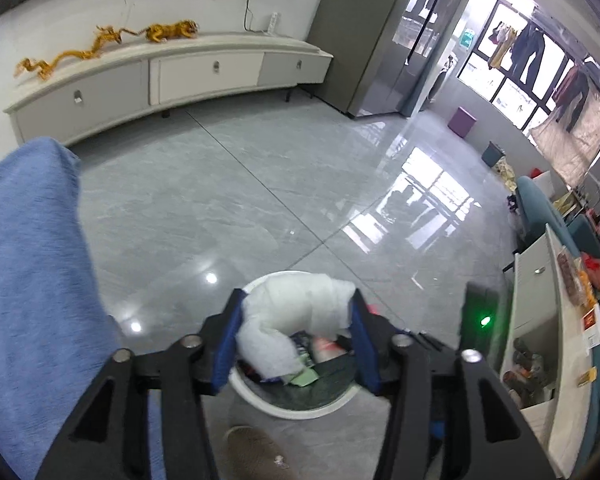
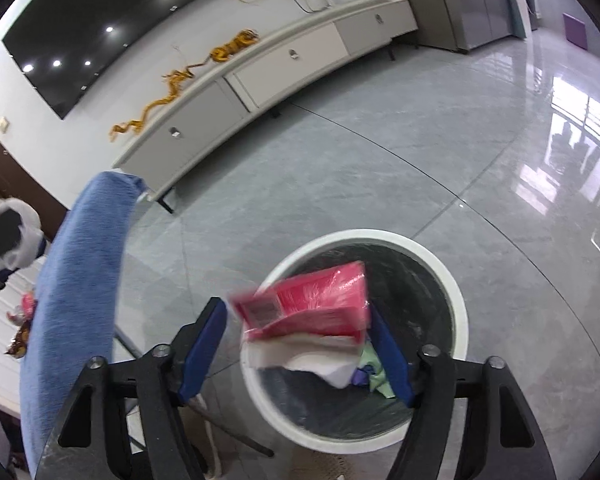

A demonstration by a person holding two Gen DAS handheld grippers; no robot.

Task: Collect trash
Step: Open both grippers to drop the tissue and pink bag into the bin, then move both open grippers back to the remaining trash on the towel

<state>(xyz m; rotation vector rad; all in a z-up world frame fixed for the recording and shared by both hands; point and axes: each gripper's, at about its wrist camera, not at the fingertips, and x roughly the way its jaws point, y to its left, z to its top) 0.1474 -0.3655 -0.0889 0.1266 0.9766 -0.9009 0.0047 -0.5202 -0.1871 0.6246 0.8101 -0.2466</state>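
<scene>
A white round trash bin [image 1: 296, 411] with a dark liner stands on the grey floor, with wrappers inside; it also shows in the right wrist view [image 2: 456, 292]. My left gripper [image 1: 296, 340] is above the bin, jaws wide apart, with a crumpled white tissue [image 1: 300, 312] between them; whether they grip it is unclear. My right gripper [image 2: 300, 348] is open over the bin. A red packet [image 2: 312, 304], blurred, is between its fingers and over the bin, touching neither pad clearly. White paper [image 2: 320, 364] and green scraps [image 2: 374, 380] lie in the bin.
A blue cloth-covered chair back [image 1: 28, 280] is at left, also in the right wrist view [image 2: 76, 288]. A long white TV cabinet [image 1: 180, 76] with yellow dragon figures [image 1: 72, 56] lines the far wall. A white shelf unit [image 1: 540, 320] stands at right.
</scene>
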